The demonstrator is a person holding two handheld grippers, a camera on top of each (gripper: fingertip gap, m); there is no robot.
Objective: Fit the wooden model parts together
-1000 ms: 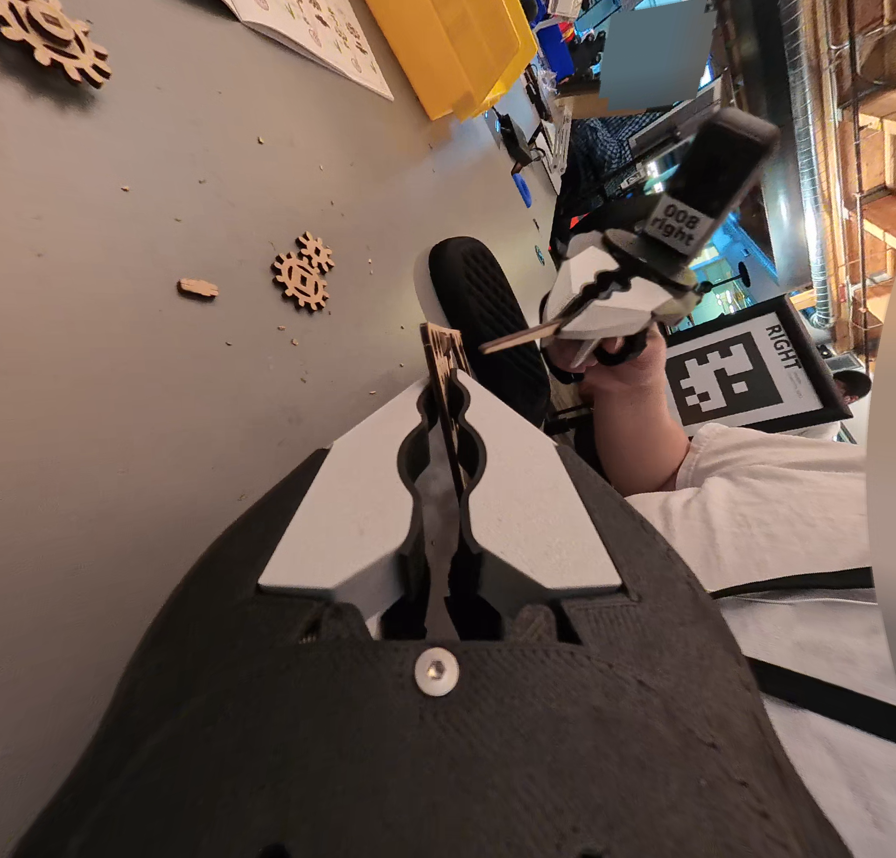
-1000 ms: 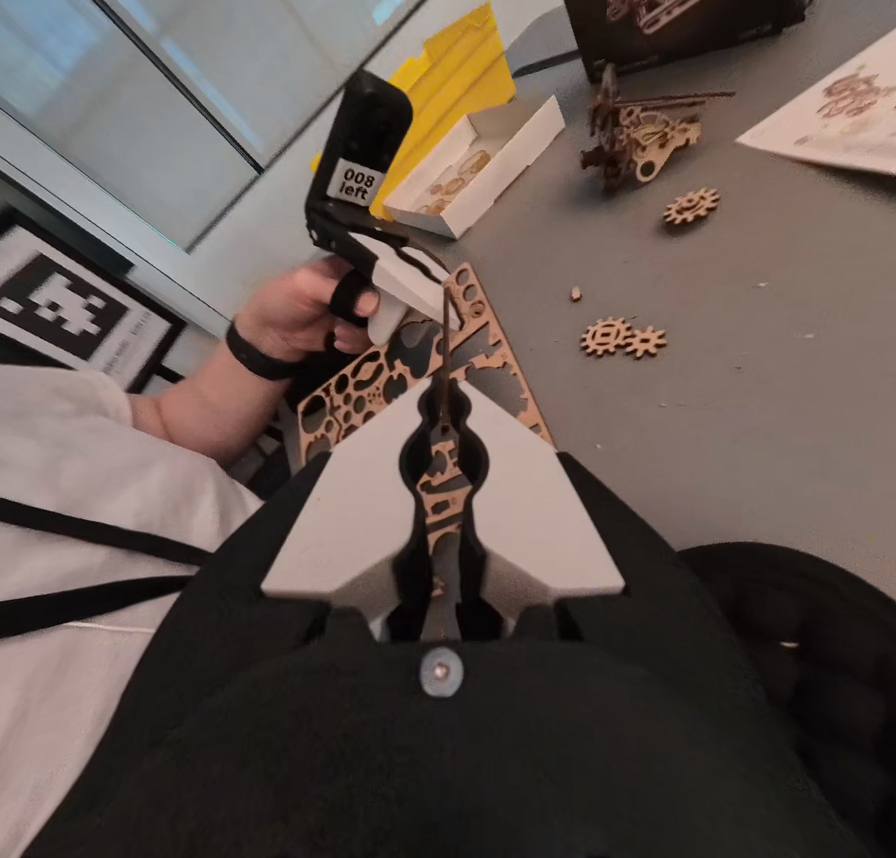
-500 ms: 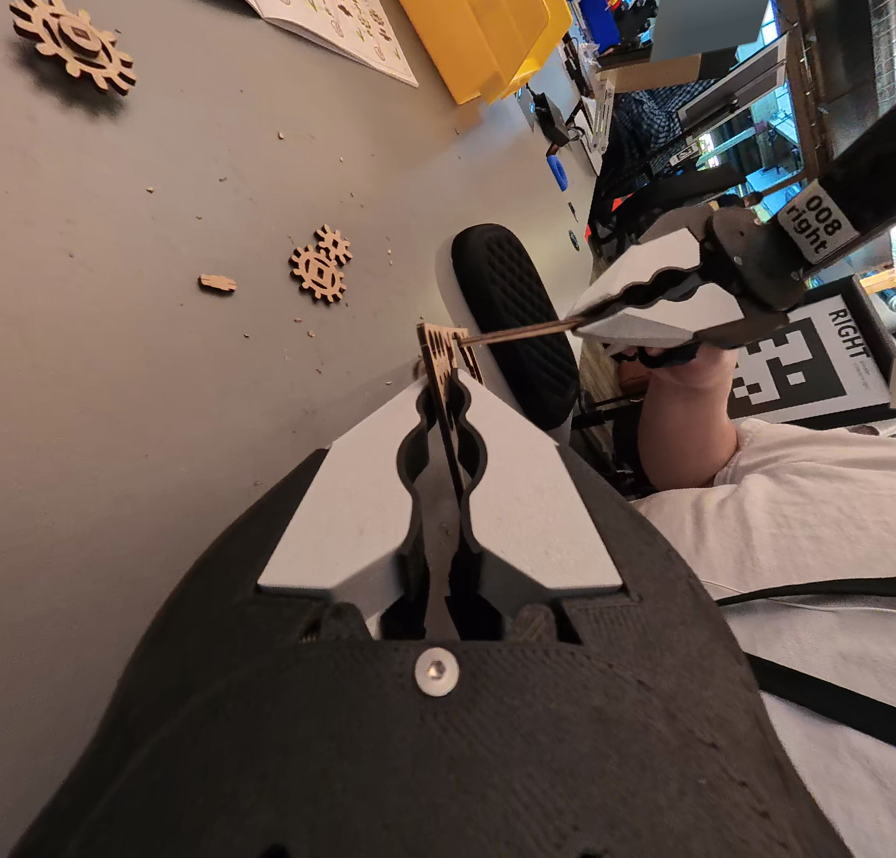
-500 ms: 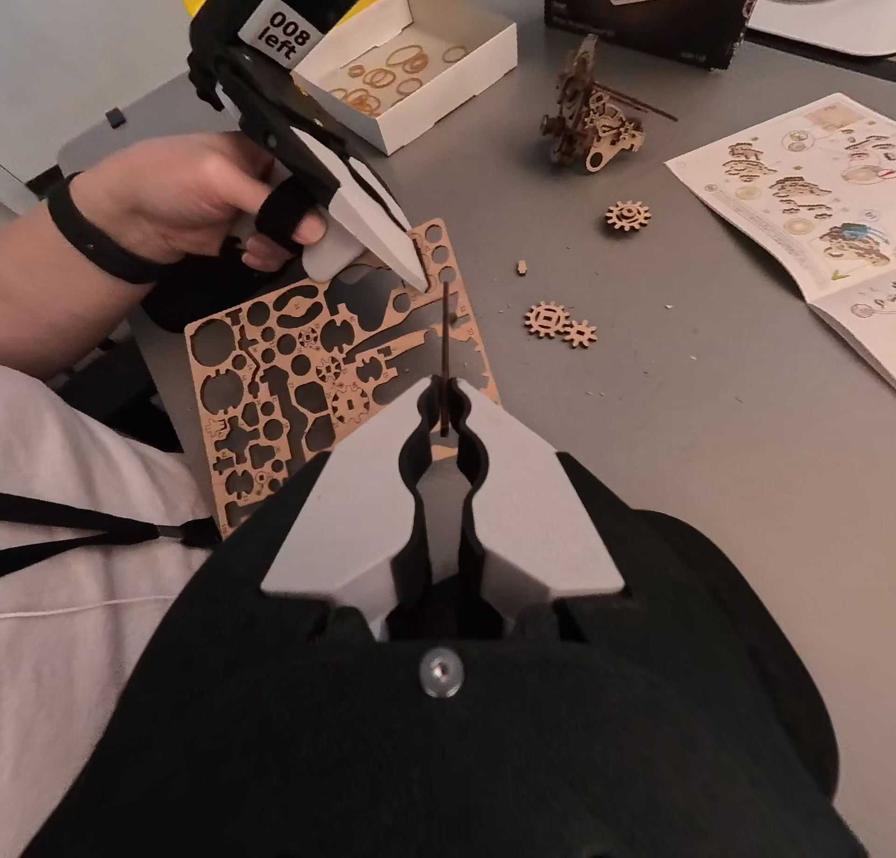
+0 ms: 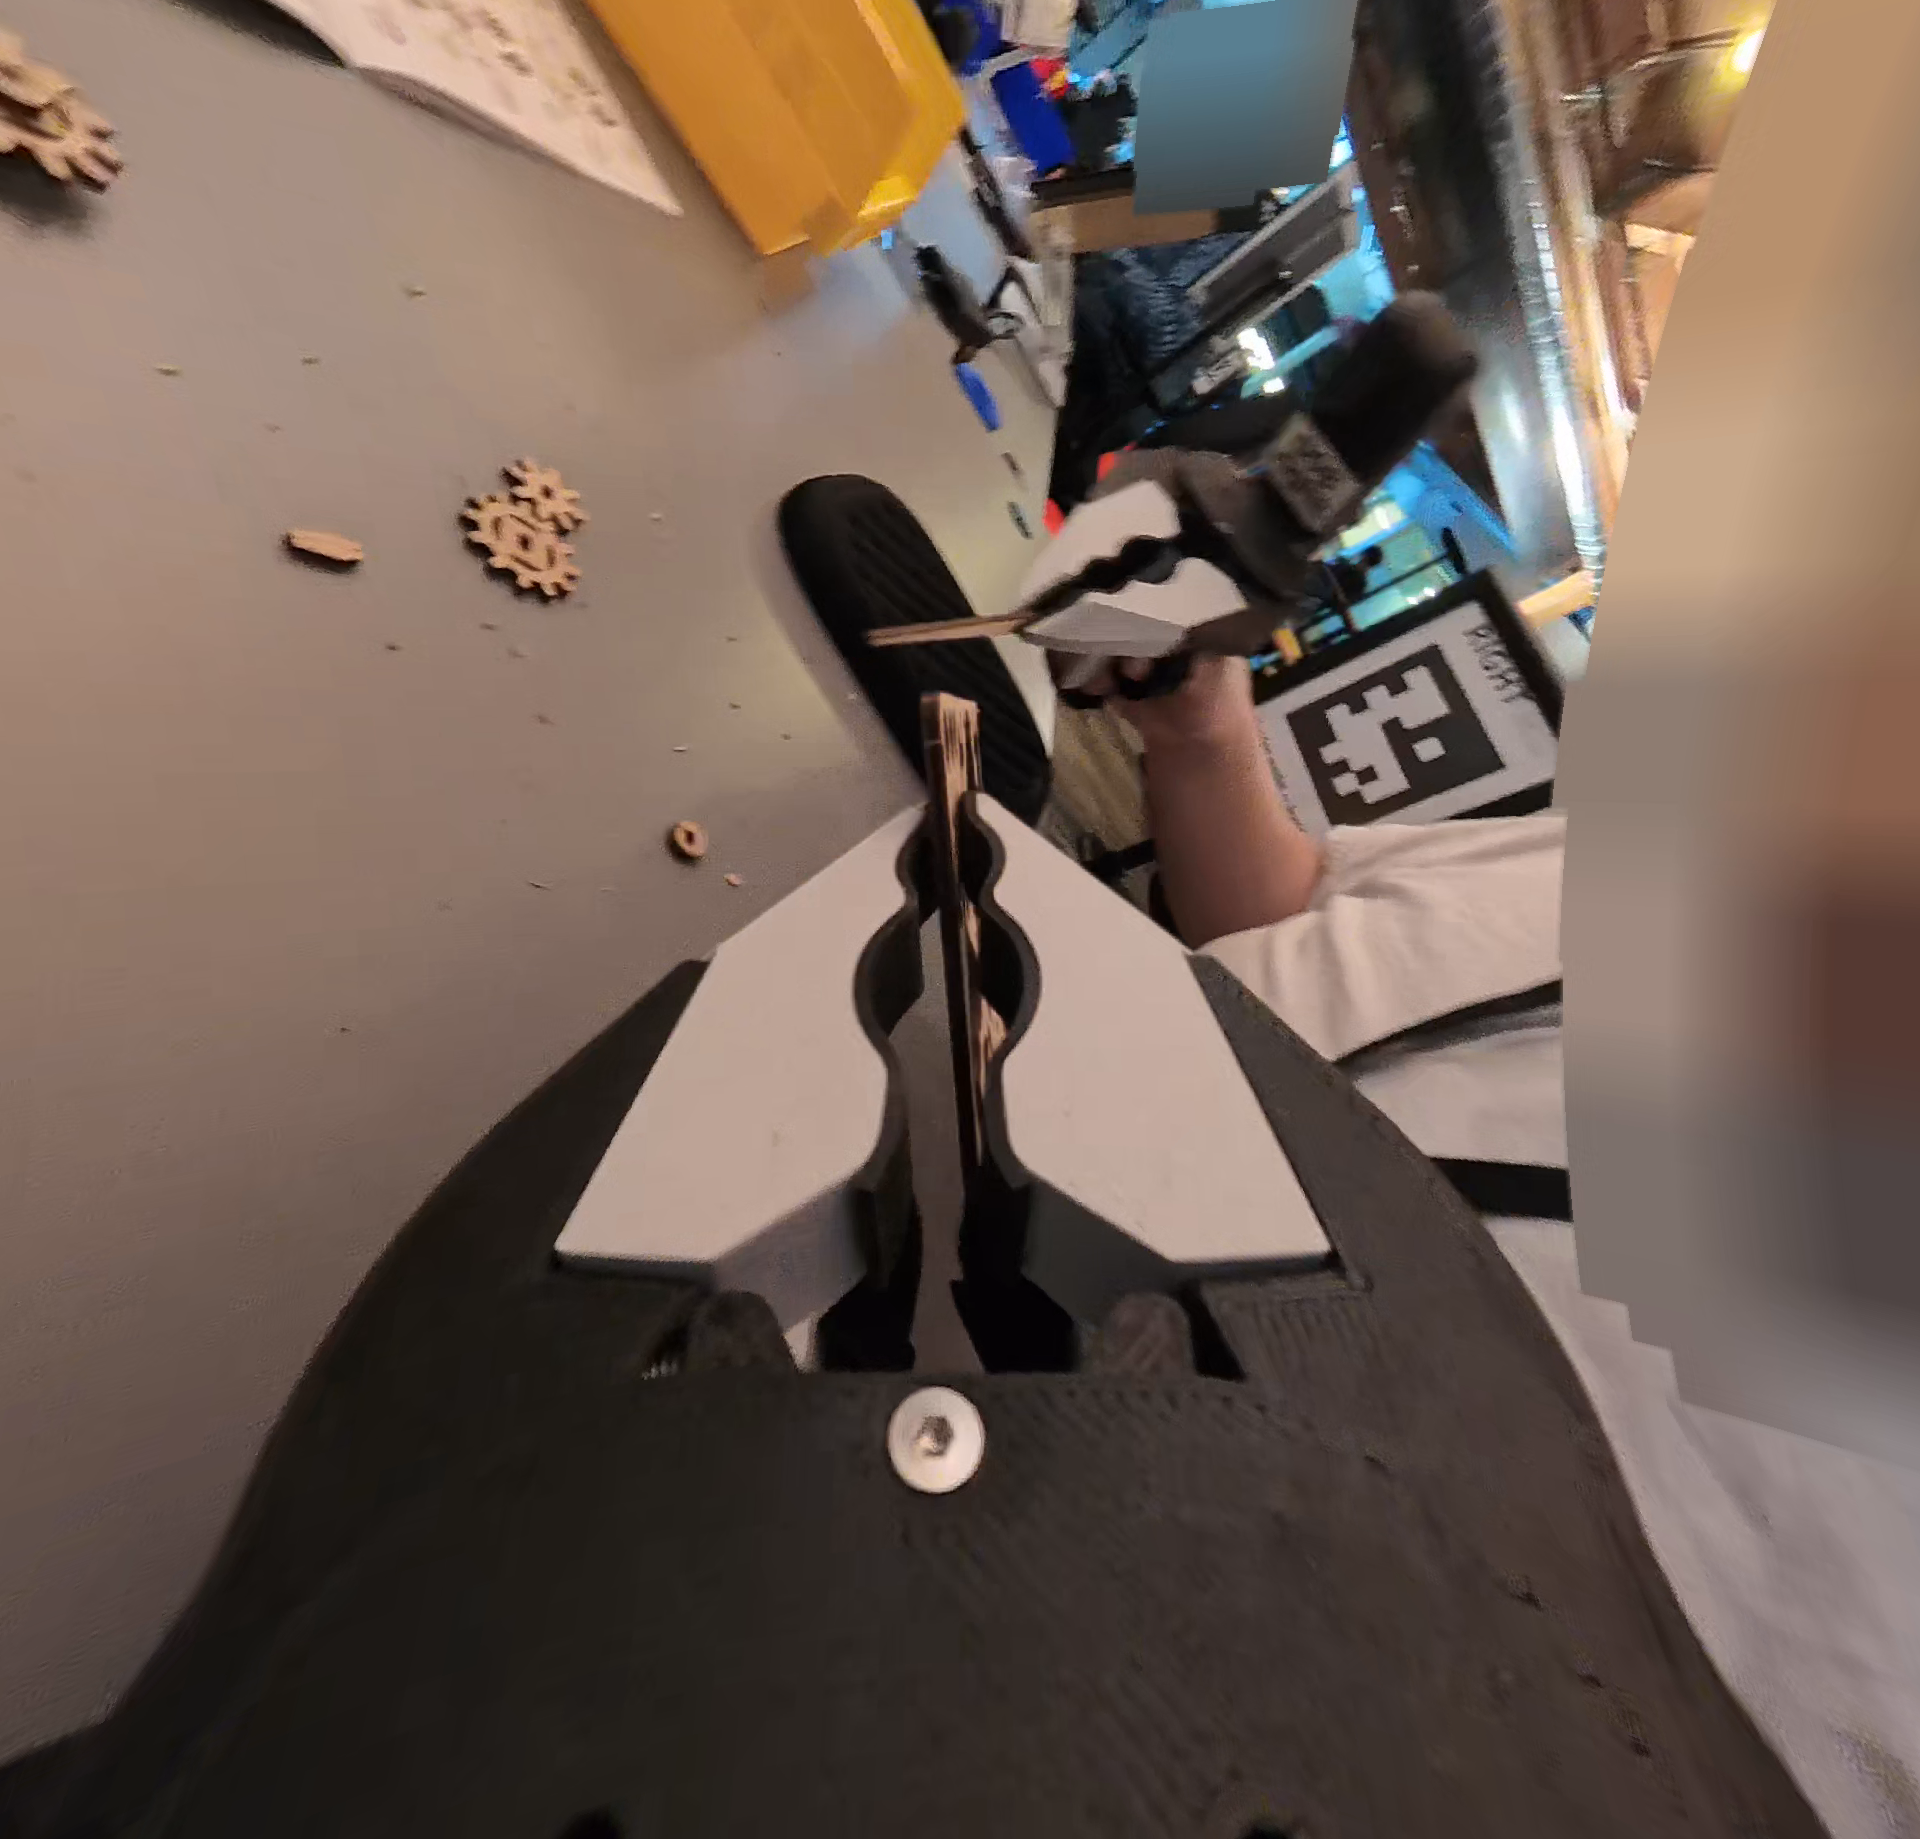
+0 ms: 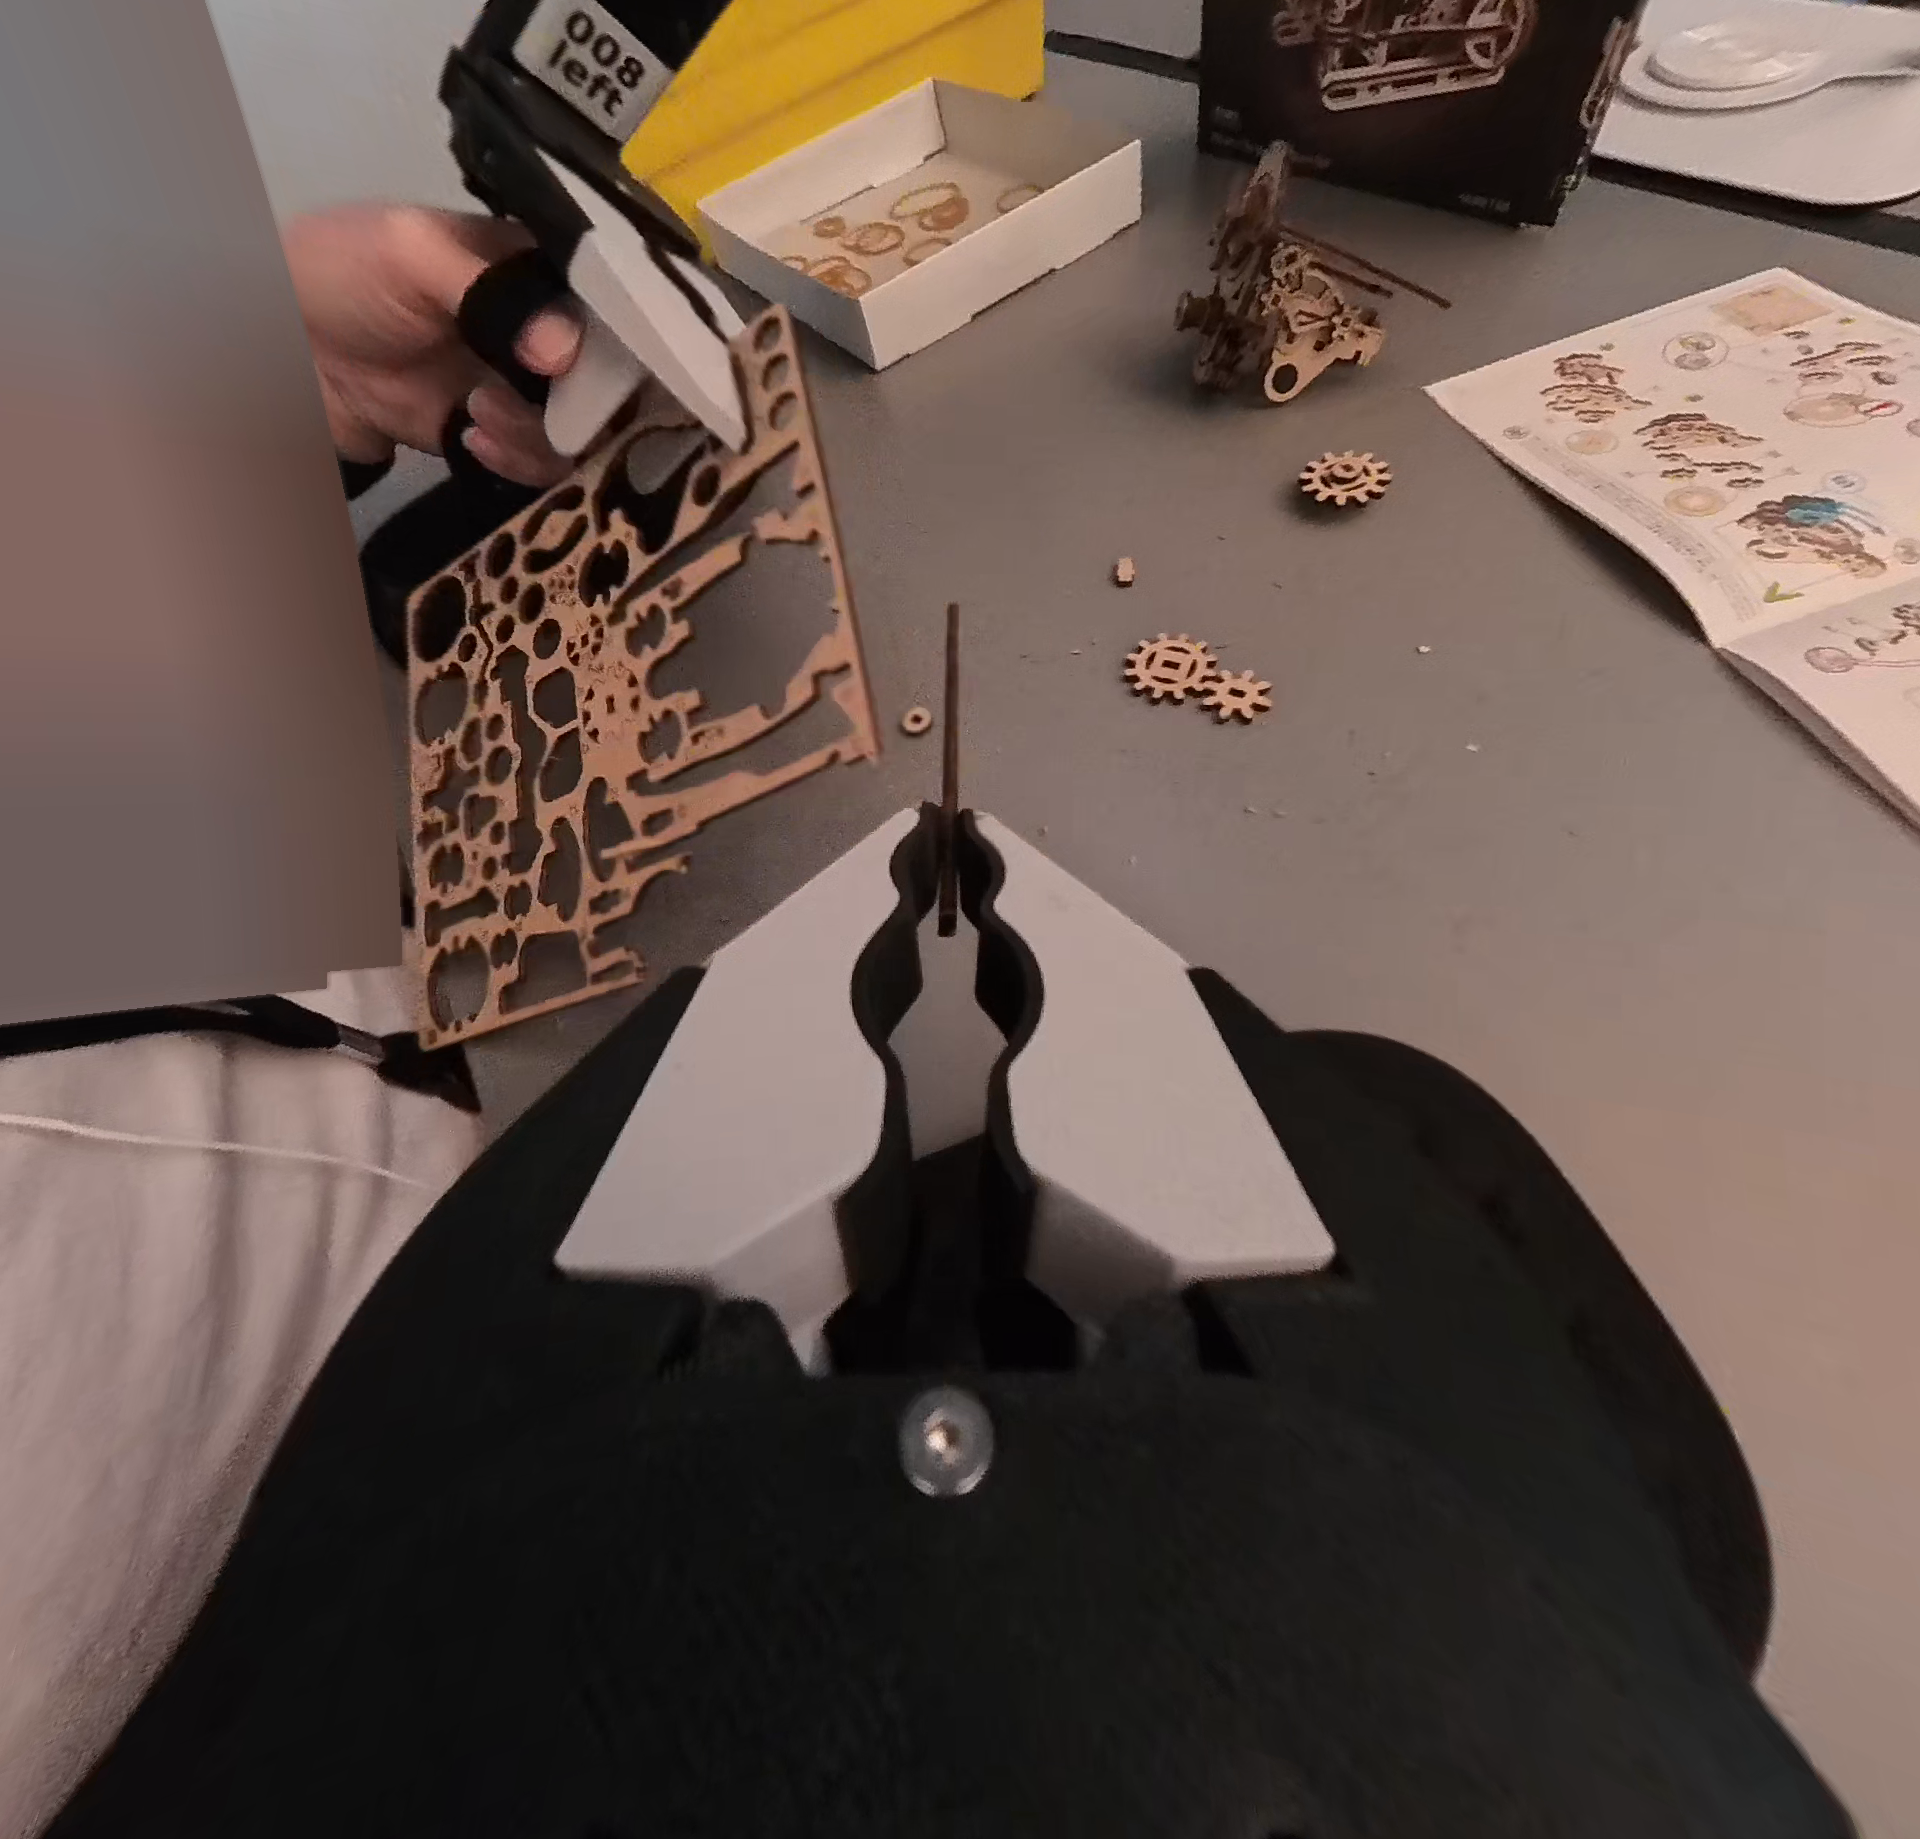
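My left gripper [image 5: 951, 821] is shut on a corner of a laser-cut wooden parts sheet [image 5: 953, 750], edge-on in the left wrist view. In the right wrist view the left gripper [image 6: 734, 418] holds the sheet [image 6: 623, 698] tilted above the grey table [image 6: 1351, 906]. My right gripper [image 6: 945, 825] is shut on a thin wooden stick [image 6: 951, 698] that points forward, clear of the sheet's right edge. It also shows in the left wrist view [image 5: 1031, 620] with the stick [image 5: 935, 632]. A small wooden ring [image 6: 914, 719] lies on the table beside the sheet.
On the table lie a double gear [image 6: 1195, 677], a single gear [image 6: 1343, 480], a small chip [image 6: 1122, 571], a partly built model [image 6: 1278, 335], a white box of parts [image 6: 925, 231], a yellow bin [image 6: 831, 54], a dark carton [image 6: 1423, 54] and an instruction booklet [image 6: 1714, 501].
The stick's tip was against the sheet; the two grippers have since drawn apart. A small wooden ring now lies on the table near the sheet's edge.
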